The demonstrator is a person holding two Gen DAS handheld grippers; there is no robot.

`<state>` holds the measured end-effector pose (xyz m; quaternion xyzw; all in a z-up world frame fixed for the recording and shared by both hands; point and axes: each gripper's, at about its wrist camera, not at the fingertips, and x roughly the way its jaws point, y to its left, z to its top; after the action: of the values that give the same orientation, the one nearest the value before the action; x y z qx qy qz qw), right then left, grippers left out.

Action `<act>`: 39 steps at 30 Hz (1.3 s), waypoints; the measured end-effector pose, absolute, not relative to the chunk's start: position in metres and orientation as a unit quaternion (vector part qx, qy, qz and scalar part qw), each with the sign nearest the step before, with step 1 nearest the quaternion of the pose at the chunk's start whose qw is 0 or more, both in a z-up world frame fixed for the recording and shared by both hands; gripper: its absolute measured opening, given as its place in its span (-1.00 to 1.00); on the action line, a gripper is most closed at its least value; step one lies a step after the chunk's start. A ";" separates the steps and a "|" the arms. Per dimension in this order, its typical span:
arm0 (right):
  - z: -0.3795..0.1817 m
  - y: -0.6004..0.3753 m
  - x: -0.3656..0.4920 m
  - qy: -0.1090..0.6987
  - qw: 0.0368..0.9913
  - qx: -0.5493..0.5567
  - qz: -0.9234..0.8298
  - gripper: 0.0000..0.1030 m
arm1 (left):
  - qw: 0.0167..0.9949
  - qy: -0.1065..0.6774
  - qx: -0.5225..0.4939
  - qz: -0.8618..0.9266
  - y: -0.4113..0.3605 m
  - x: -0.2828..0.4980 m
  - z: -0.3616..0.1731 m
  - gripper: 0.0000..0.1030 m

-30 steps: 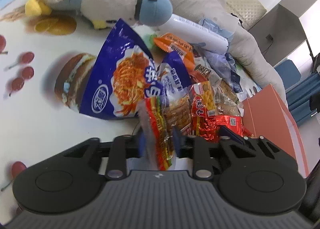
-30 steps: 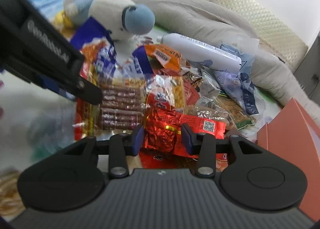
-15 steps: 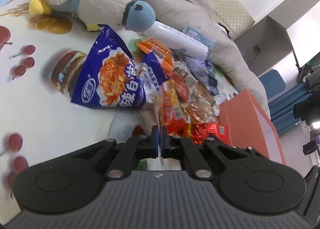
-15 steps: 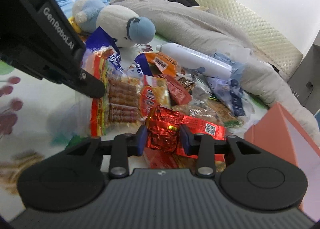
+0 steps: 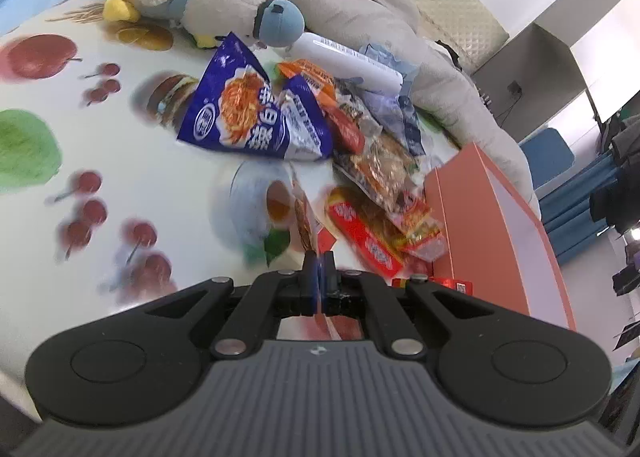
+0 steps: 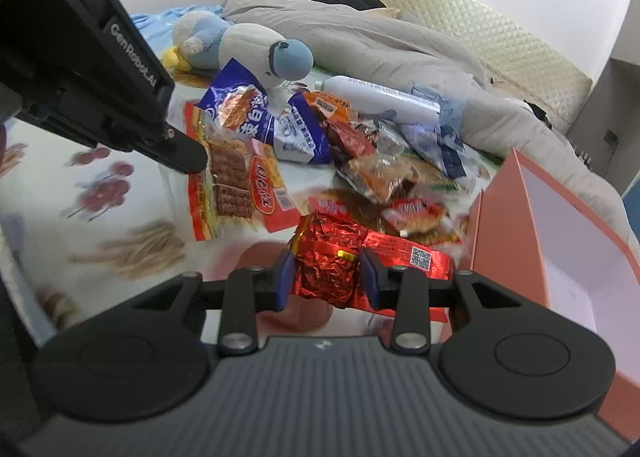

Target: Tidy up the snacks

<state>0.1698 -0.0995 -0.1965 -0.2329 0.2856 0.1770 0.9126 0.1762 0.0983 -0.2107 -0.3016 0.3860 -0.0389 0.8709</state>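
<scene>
My left gripper (image 5: pixel 318 271) is shut on a flat clear packet of brown biscuits with red edges (image 5: pixel 305 223), held edge-on above the cloth; in the right wrist view the same packet (image 6: pixel 232 183) hangs from the left fingertips (image 6: pixel 188 155). My right gripper (image 6: pixel 326 277) is shut on a crinkled red foil snack pack (image 6: pixel 332 263), lifted off the cloth beside the open orange box (image 6: pixel 532 225). A heap of snacks (image 5: pixel 372 161) lies between, with a big blue noodle bag (image 5: pixel 240 117) at its left.
The orange box (image 5: pixel 496 225) stands at the right. A plush penguin (image 5: pixel 208 9), a white bottle (image 5: pixel 352 61) and a grey blanket (image 5: pixel 360 1) lie behind the heap. The surface is a white cloth printed with fruit (image 5: pixel 60 145).
My left gripper closed onto the biscuit packet and lifted it up and back from the heap. My right gripper, still holding the foil pack, rose and drew back toward the orange box.
</scene>
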 end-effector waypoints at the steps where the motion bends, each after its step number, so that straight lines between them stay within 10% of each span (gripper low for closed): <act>1: -0.196 -0.102 0.165 0.288 0.913 -0.228 0.178 -0.25 | 0.871 0.386 -0.300 -0.038 0.097 0.170 -0.211 -0.97; 22: -0.208 -0.146 0.130 0.338 0.918 -0.142 0.149 -0.24 | 0.872 0.427 -0.238 -0.008 0.076 0.118 -0.207 -0.92; 25: -0.211 -0.149 0.135 0.342 0.918 -0.135 0.146 -0.24 | 0.861 0.457 -0.223 -0.024 0.069 0.123 -0.212 -0.48; 27: -0.213 -0.151 0.136 0.344 0.919 -0.127 0.144 -0.24 | 0.855 0.470 -0.219 -0.019 0.068 0.123 -0.214 0.33; 29: -0.216 -0.151 0.137 0.344 0.919 -0.126 0.145 -0.24 | 0.853 0.479 -0.205 -0.003 0.067 0.121 -0.212 0.63; 39: -0.226 -0.153 0.143 0.351 0.917 -0.111 0.155 -0.23 | 0.885 0.453 -0.102 -0.014 0.064 0.115 -0.185 0.82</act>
<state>0.1433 -0.1534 -0.2264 -0.1110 0.3511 0.1555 0.9166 0.1150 0.0635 -0.1853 -0.1022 0.4532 -0.0137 0.8854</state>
